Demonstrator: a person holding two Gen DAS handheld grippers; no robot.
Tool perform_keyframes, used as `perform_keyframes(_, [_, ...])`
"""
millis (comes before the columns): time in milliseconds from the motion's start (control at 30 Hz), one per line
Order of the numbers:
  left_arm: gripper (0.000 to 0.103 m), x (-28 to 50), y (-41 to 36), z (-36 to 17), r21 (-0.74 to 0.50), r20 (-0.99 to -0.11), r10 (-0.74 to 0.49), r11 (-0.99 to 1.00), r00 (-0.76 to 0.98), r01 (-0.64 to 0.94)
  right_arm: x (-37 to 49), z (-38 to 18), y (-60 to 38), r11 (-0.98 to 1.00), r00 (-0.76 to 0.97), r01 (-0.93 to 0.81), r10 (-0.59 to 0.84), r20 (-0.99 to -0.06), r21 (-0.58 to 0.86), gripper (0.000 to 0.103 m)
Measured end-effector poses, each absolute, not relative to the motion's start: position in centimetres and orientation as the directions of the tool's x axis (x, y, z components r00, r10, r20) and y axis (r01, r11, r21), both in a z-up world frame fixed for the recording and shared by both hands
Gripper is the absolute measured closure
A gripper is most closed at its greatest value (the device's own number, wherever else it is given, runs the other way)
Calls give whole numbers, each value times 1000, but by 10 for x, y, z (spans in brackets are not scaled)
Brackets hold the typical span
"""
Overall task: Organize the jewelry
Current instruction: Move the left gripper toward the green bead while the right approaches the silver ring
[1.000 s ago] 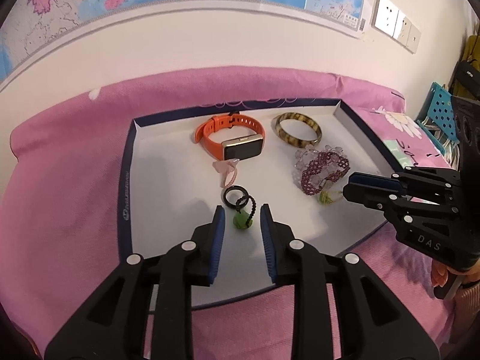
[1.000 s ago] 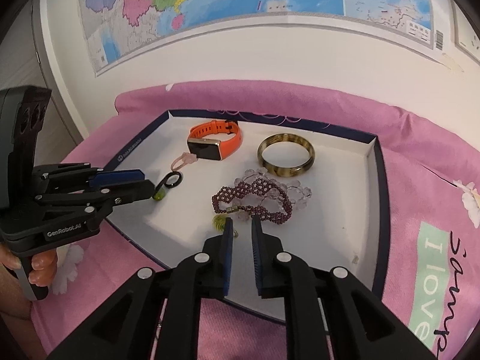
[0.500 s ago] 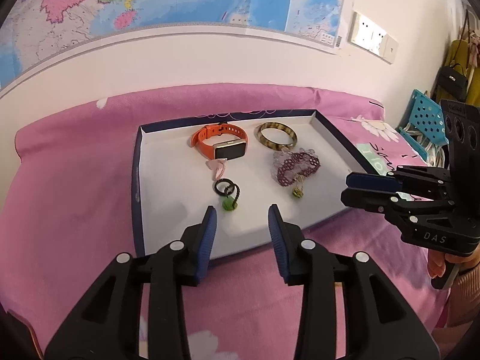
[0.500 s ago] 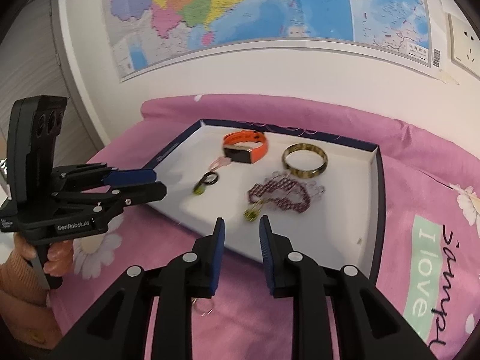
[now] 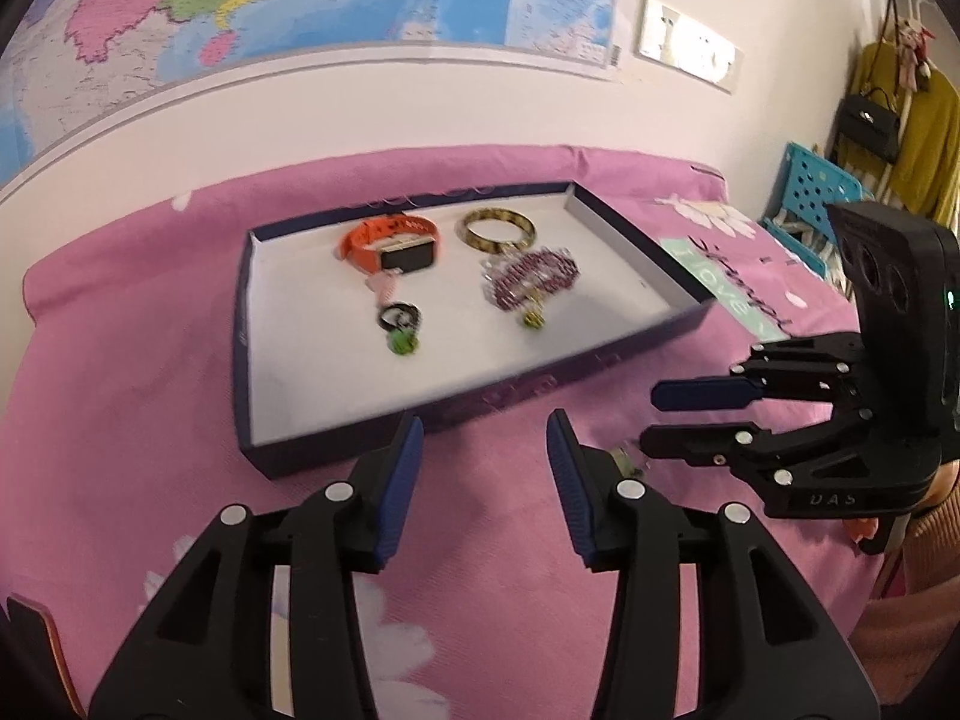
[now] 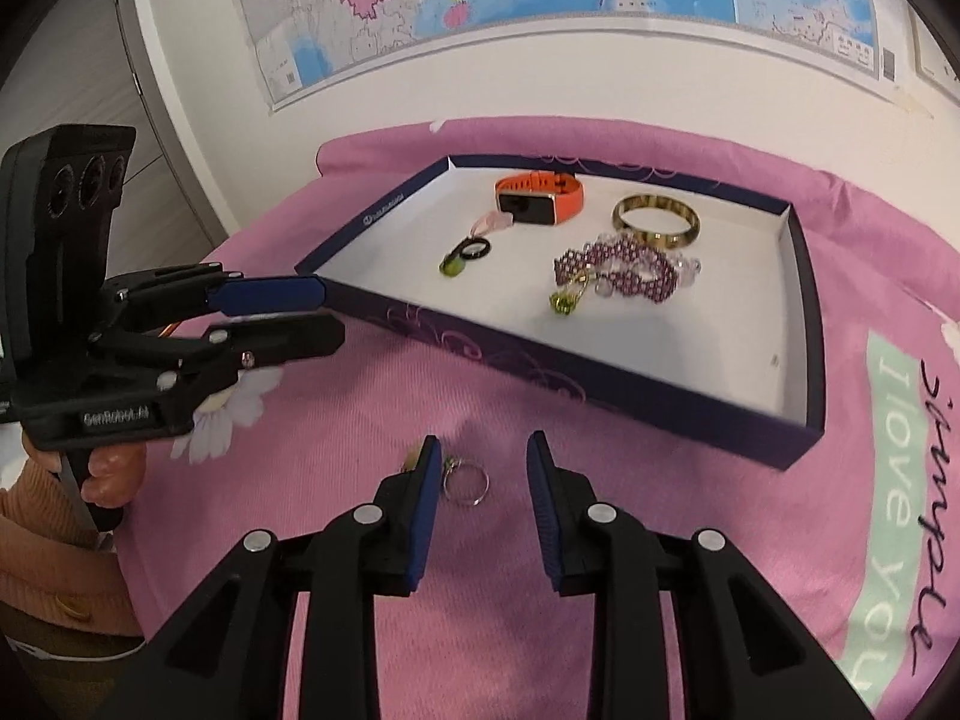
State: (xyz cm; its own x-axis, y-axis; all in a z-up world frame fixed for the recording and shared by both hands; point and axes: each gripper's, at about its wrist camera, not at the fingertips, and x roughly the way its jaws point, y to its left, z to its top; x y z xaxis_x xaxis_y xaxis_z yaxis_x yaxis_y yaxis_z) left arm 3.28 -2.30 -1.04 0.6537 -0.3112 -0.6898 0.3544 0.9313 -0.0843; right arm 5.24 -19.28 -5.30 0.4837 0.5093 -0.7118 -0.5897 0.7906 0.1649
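Observation:
A navy box tray [image 5: 480, 405] [image 6: 804, 324] with a white floor lies on the pink bedspread. In it lie an orange watch [image 5: 390, 243] [image 6: 540, 198], a tortoiseshell bangle [image 5: 498, 229] [image 6: 656, 222], a purple beaded bracelet [image 5: 534, 279] [image 6: 618, 267] and a black ring with a green charm [image 5: 399, 327] [image 6: 465, 255]. A silver ring [image 6: 465, 480] lies on the bedspread in front of the tray, just ahead of my open right gripper [image 6: 483, 462] [image 5: 678, 414]. My open, empty left gripper [image 5: 483, 450] [image 6: 300, 312] hangs in front of the tray's near wall.
The pink bedspread [image 6: 660, 540] has a mint text patch [image 6: 900, 510] on the right. A wall with maps stands behind the bed. A blue crate [image 5: 810, 204] and hanging clothes [image 5: 918, 138] are at the far right.
Both grippers have pulled back from over the tray to in front of it and opened wider. The silver ring on the bedspread has come into view by the right gripper.

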Motion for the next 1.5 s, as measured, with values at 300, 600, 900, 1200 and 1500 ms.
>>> perform_keyframes(300, [57,26,-39,-23,-80,-714,-331,914,617,397,48,-62,-184,787,474,-602,488,-733,136,78])
perform_keyframes(600, [57,27,-41,-28,-87,-727,-338,908,598,409,47,-65,-177,775,465,-621,486,-740,119,88])
perform_keyframes(900, [56,24,-63,-34,-79,-746,-376,870,550,486,50,-62,-187,803,491,-585,464,-737,115,88])
perform_keyframes(1200, [73,33,-75,-44,-94,-772,-378,863,511,496,51,-61,-195,818,501,-562,455,-736,123,79])
perform_keyframes(1500, [86,36,-69,-45,-121,-770,-390,866,504,485,49,-61,-187,816,521,-577,412,-747,48,87])
